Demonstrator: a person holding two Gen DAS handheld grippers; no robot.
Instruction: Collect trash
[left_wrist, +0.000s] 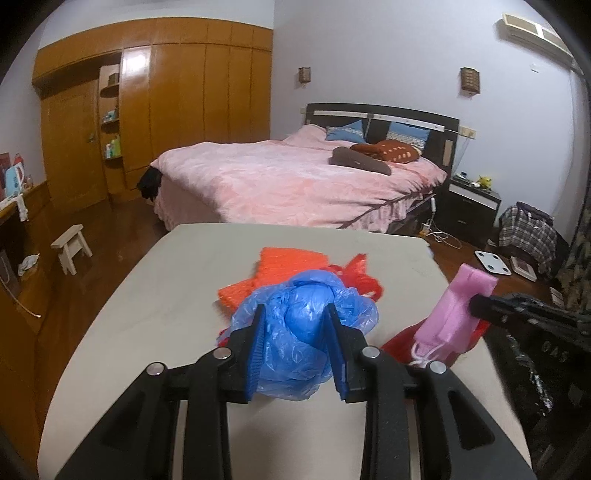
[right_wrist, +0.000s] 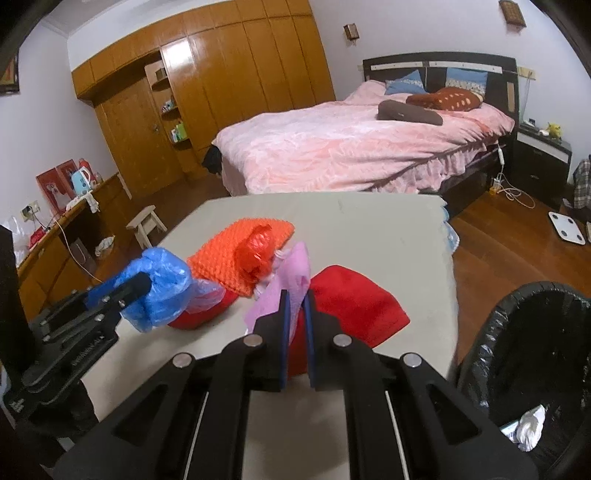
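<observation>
Blue plastic bag (left_wrist: 299, 328) is clamped in the left gripper (left_wrist: 295, 343), and the right gripper (right_wrist: 295, 325) is closed on a pink mask (right_wrist: 291, 280), both above the bench (right_wrist: 388, 229). They seem lifted for dropping into the black bin (right_wrist: 480, 343) beside the bench's right edge.

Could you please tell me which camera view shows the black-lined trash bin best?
The right wrist view: the trash bin shows its open mouth, with white crumpled trash inside. The left wrist view catches only a dark sliver of its liner at the right edge.

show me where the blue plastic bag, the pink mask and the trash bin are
blue plastic bag (left_wrist: 299, 325), left wrist view, crumpled middle.
pink mask (right_wrist: 295, 273), right wrist view, upper fold.
trash bin (right_wrist: 491, 332), right wrist view, left rim.
</observation>
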